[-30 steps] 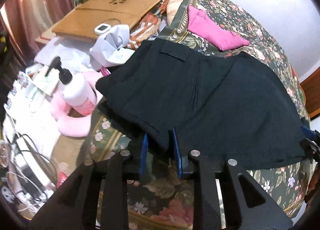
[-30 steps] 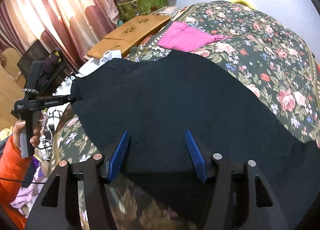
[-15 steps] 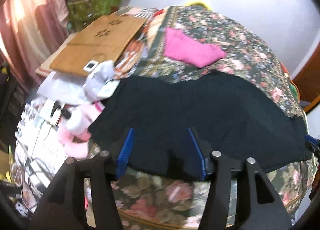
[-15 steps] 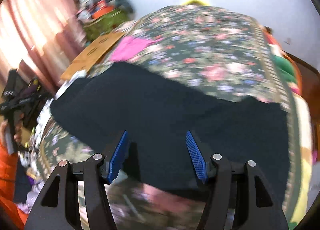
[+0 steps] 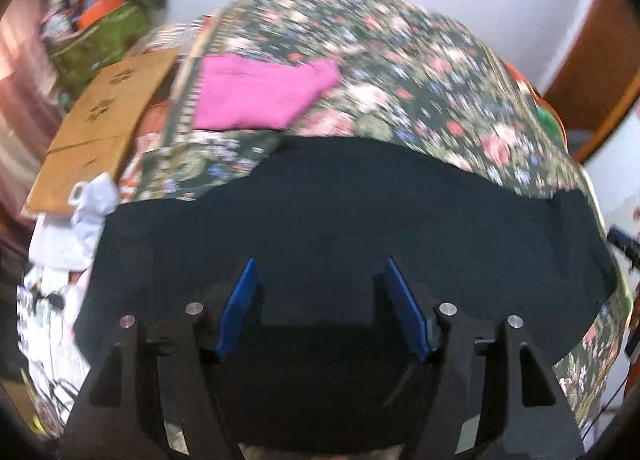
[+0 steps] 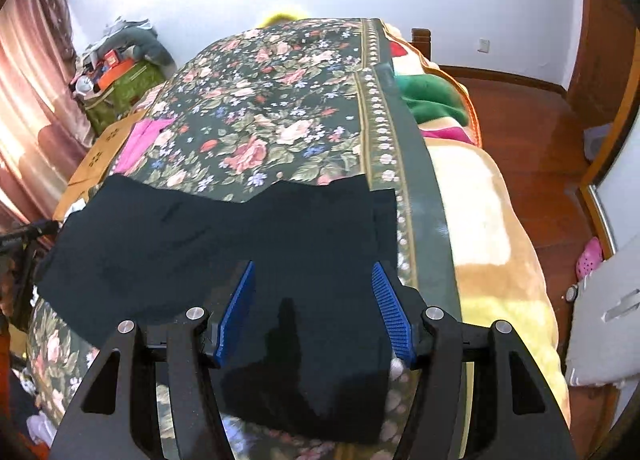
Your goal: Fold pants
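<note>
The black pants (image 6: pixel 208 244) lie flat on the floral bedspread (image 6: pixel 264 120), along its near edge, with the long axis running side to side across both wrist views. In the right wrist view the garment spans from the bed's left edge to the patterned border strip at the right, and a portion hangs down over the near edge directly below the right gripper (image 6: pixel 314 310). That gripper is released: its blue pads (image 6: pixel 390 316) stand apart with dark cloth visible beneath and between them, but no fabric is pinched. The left gripper (image 5: pixel 320 308) is likewise unloaded; its jaws are opening, the cloth lies below them and the pads press on nothing. The left wrist view is motion-blurred, so fine folds and seams cannot be read there. Each gripper hovers over the near hem side of the garment, the pants extending away and to both sides. Judged from the layout, the right gripper is nearer the end by the border strip and the left is nearer the end by the bedside clutter, though waist and cuffs cannot be told apart. A folded pink garment (image 5: pixel 256 94) lies further up the bedspread, well apart from the pants. The coming fold appears to depend on taking both ends along this lengthwise axis.
</note>
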